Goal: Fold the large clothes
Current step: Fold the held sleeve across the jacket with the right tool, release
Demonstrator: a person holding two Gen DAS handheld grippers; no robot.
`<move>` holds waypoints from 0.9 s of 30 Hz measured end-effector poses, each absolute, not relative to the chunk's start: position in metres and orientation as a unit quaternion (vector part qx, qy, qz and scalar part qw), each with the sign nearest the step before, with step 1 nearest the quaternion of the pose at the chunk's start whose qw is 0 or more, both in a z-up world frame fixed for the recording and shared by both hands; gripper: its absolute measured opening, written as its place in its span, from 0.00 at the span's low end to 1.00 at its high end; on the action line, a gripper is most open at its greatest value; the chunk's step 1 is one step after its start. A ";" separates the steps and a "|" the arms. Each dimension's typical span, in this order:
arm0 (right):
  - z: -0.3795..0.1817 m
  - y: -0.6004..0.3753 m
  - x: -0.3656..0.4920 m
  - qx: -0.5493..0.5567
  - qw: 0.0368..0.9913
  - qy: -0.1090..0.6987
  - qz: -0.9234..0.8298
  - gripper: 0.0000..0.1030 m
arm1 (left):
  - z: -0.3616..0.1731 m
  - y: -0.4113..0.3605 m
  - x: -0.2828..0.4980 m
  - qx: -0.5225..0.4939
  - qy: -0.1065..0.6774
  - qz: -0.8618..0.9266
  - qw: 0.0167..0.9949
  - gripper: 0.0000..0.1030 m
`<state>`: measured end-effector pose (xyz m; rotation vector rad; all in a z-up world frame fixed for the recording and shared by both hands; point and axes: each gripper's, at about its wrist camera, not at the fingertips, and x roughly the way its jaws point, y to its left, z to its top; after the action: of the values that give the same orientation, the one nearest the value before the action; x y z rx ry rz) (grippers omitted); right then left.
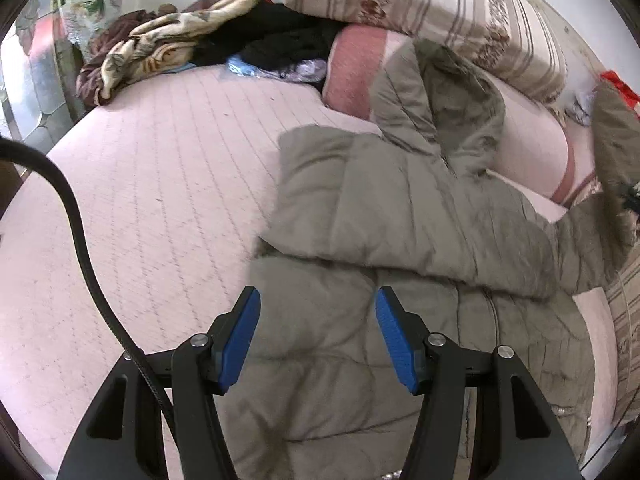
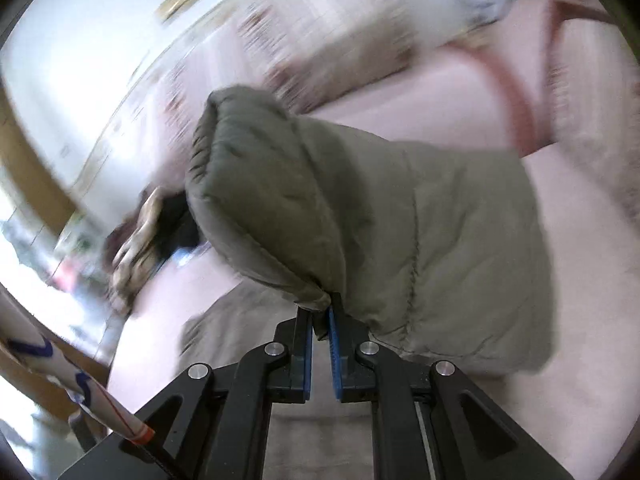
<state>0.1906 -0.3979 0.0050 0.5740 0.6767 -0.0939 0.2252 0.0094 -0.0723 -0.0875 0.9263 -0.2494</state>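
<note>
A grey-green padded jacket (image 1: pixel 400 216) lies spread on the pink quilted bed (image 1: pixel 152 184), one sleeve folded across its body. My left gripper (image 1: pixel 318 312) hovers open above the jacket's lower part, nothing between its blue pads. At the right edge of the left wrist view the other sleeve (image 1: pixel 616 152) is lifted off the bed. In the right wrist view my right gripper (image 2: pixel 320 316) is shut on the edge of that sleeve's cuff (image 2: pixel 280 200), which hangs raised in front of the camera. The background there is blurred by motion.
Striped folded bedding (image 1: pixel 432 8) and a pink rolled quilt (image 1: pixel 360 68) line the bed's far side. A floral blanket (image 1: pixel 160 48) and dark clothes (image 1: pixel 280 36) are piled at the far left corner. A black cable (image 1: pixel 76 216) hangs at the left.
</note>
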 end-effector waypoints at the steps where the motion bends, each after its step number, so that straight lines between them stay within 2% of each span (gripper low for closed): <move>1: -0.002 -0.376 0.202 0.274 0.900 0.337 -0.025 0.08 | -0.069 0.016 0.227 -0.045 0.442 -0.113 0.889 0.57; 10: -0.110 -0.228 0.304 0.224 0.856 0.460 0.070 0.08 | -0.057 0.063 0.246 -0.089 0.433 -0.077 0.894 0.57; 16: -0.143 -0.225 0.320 0.209 0.844 0.492 0.055 0.11 | -0.063 0.073 0.257 -0.106 0.449 -0.071 0.884 0.57; 18: -0.135 -0.229 0.315 0.212 0.844 0.490 0.054 0.16 | -0.065 0.072 0.257 -0.111 0.452 -0.076 0.882 0.57; 19: -0.127 -0.231 0.308 0.208 0.847 0.487 0.056 0.26 | -0.065 0.072 0.257 -0.113 0.453 -0.077 0.881 0.57; 20: -0.121 -0.230 0.300 0.204 0.850 0.482 0.058 0.42 | -0.065 0.070 0.257 -0.115 0.452 -0.080 0.881 0.57; 22: -0.104 -0.233 0.279 0.179 0.866 0.466 0.041 0.62 | -0.065 0.065 0.256 -0.116 0.452 -0.086 0.880 0.58; 27: -0.075 -0.255 0.233 0.151 0.878 0.455 0.013 0.64 | -0.066 0.050 0.250 -0.117 0.453 -0.112 0.877 0.65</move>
<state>0.2330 -0.2545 -0.0746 0.3154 0.9485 0.0277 0.2500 0.0499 -0.0664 -0.2451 0.9447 -0.2333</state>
